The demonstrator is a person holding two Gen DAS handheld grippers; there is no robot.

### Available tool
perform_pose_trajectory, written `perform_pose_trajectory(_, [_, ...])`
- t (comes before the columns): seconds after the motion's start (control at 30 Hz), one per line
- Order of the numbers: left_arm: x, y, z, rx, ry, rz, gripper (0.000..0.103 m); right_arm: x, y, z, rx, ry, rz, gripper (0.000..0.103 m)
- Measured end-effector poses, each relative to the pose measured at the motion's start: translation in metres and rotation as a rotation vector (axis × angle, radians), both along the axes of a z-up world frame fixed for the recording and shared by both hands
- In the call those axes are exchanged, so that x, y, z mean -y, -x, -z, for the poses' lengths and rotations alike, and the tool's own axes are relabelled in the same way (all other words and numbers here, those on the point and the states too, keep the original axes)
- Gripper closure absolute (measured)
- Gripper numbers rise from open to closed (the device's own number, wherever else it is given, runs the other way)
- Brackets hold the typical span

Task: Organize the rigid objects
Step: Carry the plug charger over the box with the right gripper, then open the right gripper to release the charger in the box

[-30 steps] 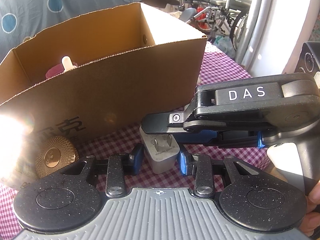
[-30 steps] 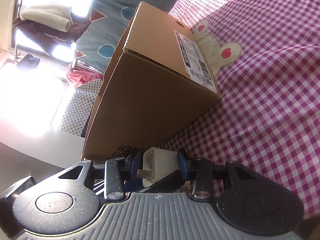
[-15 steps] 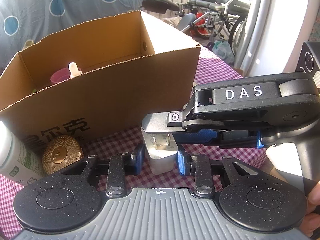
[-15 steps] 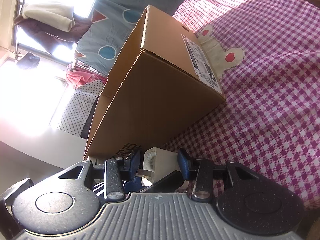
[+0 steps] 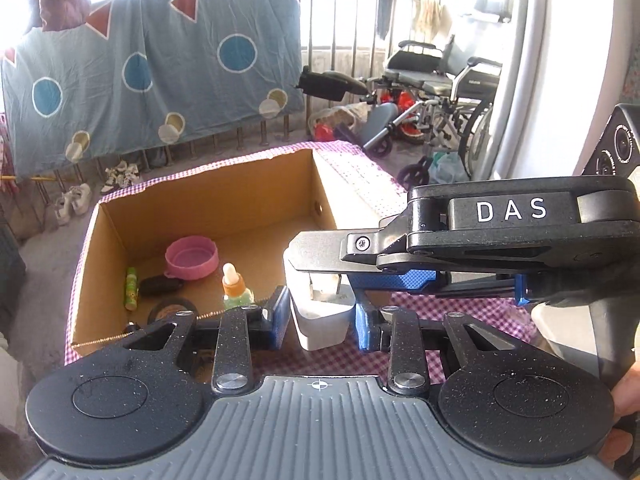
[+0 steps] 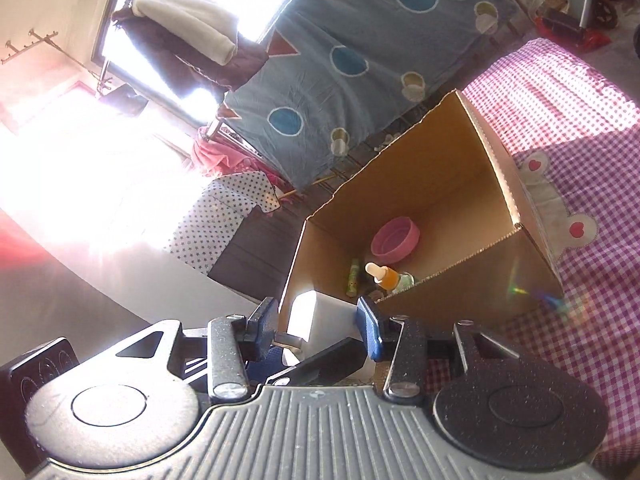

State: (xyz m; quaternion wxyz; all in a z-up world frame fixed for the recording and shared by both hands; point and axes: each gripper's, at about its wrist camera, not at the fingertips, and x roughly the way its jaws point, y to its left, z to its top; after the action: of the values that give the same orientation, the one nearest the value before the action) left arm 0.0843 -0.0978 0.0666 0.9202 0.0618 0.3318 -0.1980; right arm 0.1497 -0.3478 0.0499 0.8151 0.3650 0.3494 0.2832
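Observation:
A white charger plug (image 5: 320,324) hangs in the air just in front of the open cardboard box (image 5: 120,240). My left gripper (image 5: 320,320) is shut on its sides. My right gripper (image 6: 318,326) reaches in from the right and holds the same charger (image 6: 332,320), one pad on the metal prongs and the other on the body; its jaws are opening slightly. Both grippers are above the box's near rim. In the box lie a pink bowl (image 5: 192,258), a dropper bottle (image 5: 236,288), a green tube (image 5: 131,288) and a small black object (image 5: 160,285).
The box (image 6: 460,288) stands on a pink checked tablecloth (image 6: 580,320). Behind it a blue sheet (image 5: 160,64) hangs over a railing. A wheelchair (image 5: 440,92) and other clutter stand at the far right. A hand (image 5: 624,392) grips the right handle.
Both grippers have risen together with the charger between them. The views climbed from the box's outer wall to above its rim, so its inside shows. The gold disc and bottle left the view.

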Motion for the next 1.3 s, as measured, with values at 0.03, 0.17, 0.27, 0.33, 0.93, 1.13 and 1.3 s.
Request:
perform_pose_trajectory(0.03, [-0.002, -0.005, -0.005, 0.003, 0.005, -0.001, 0.071, -0.002, -0.007, -0.009, 0.02, 0.014, -0.011, 0.056])
perform_pose_trajectory(0.17, [-0.009, -0.046, -0.025, -0.021, 0.024, -0.018, 0.071, -0.014, -0.045, -0.035, 0.05, 0.043, -0.044, 0.056])
perform_pose_trajectory(0.27, [-0.012, -0.083, -0.023, -0.083, 0.031, -0.053, 0.073, -0.024, -0.082, -0.039, 0.021, 0.069, -0.077, 0.056])
perform_pose_trajectory(0.33, [-0.013, -0.107, -0.017, -0.123, 0.026, -0.083, 0.074, -0.033, -0.109, -0.035, -0.021, 0.094, -0.112, 0.056])
perform_pose_trajectory(0.93, [-0.029, -0.199, 0.072, -0.512, 0.046, -0.209, 0.074, -0.059, -0.219, 0.072, -0.387, 0.176, -0.205, 0.056])
perform_pose_trajectory(1.13, [-0.027, -0.201, 0.081, -0.515, 0.042, -0.228, 0.074, -0.064, -0.225, 0.086, -0.417, 0.201, -0.207, 0.055])
perform_pose_trajectory(1.3, [-0.028, -0.2, 0.077, -0.524, 0.058, -0.227, 0.07, -0.06, -0.222, 0.082, -0.402, 0.197, -0.196, 0.053])
